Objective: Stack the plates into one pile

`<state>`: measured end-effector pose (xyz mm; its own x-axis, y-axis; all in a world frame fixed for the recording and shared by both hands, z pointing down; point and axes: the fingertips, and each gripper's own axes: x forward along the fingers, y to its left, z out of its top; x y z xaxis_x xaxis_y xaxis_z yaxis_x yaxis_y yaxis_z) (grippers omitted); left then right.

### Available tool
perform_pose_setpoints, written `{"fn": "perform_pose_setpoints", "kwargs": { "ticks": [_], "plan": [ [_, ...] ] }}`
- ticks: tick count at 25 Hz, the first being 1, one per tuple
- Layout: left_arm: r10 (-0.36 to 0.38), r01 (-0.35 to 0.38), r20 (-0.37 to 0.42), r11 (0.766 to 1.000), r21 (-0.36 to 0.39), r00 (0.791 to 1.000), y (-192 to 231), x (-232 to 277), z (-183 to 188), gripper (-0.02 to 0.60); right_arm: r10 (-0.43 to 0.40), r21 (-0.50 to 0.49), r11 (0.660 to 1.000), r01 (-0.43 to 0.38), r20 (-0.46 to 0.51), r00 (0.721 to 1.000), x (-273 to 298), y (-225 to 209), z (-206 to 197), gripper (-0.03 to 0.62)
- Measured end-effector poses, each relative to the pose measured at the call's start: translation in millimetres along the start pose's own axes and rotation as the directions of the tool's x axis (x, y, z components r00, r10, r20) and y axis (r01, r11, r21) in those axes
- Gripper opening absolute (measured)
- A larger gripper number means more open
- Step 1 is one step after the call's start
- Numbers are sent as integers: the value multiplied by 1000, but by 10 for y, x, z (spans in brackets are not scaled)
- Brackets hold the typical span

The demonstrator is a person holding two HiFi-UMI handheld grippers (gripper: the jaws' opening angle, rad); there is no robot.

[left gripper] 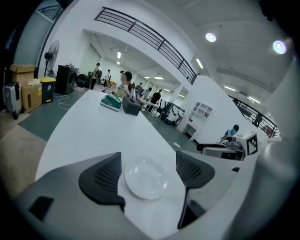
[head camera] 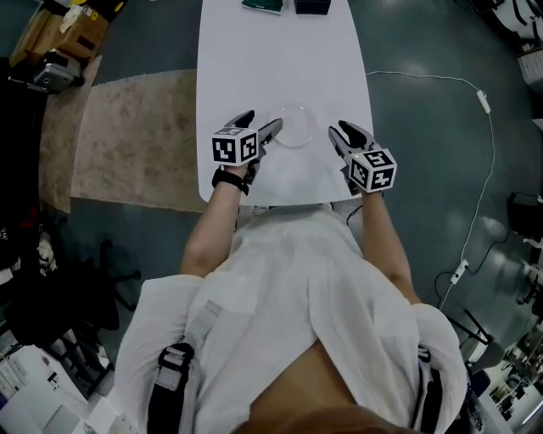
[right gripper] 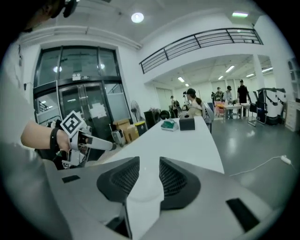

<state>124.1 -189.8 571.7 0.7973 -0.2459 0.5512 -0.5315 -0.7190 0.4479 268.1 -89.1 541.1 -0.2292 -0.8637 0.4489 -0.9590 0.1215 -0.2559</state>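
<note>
The person stands at the near end of a long white table (head camera: pixel 254 68), a gripper in each hand, both raised a little above the tabletop. A single pale plate (head camera: pixel 294 125) lies flat on the table in the middle of the frame, between the two grippers; from here I cannot tell whether more than one plate lies in it. The left gripper (head camera: pixel 261 124) sits just left of the plate, tilted downward, its marker cube toward the person. Its jaws stand well apart, and in the left gripper view the plate shows in the gap between them, lying on the table below, with neither pad touching it. The right gripper (head camera: pixel 344 131) is just to the right of the plate, also angled down. Its jaws are apart by a narrower gap, with only bare tabletop showing between them and nothing gripped. At the far end of the table, at the top of the frame, rest a green item (head camera: pixel 263 5) and a dark box (head camera: pixel 312 7). A beige rug (head camera: pixel 136 140) covers the floor at the left of the table, and a white cable (head camera: pixel 475 169) trails across the floor at the right.
</note>
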Motion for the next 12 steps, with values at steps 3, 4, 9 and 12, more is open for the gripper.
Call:
{"fn": "perform_pose_setpoints", "kwargs": {
  "ticks": [3,4,9,12],
  "plan": [
    [-15,8,96,997,73,995,-39,-252,293,367,1,-37,999,5,150,989,-201,-43,365,119],
    [-23,11,126,995,96,992,-71,-342,394,367,2,-49,999,8,197,980,-278,-49,492,114],
    [-68,23,272,986,165,960,-215,-727,834,367,-34,-119,990,80,349,936,-619,-151,1014,72],
    [-53,-23,370,980,198,928,-204,-1025,1057,326,-60,-137,983,125,405,912,-811,-203,1246,58]
  ]
}}
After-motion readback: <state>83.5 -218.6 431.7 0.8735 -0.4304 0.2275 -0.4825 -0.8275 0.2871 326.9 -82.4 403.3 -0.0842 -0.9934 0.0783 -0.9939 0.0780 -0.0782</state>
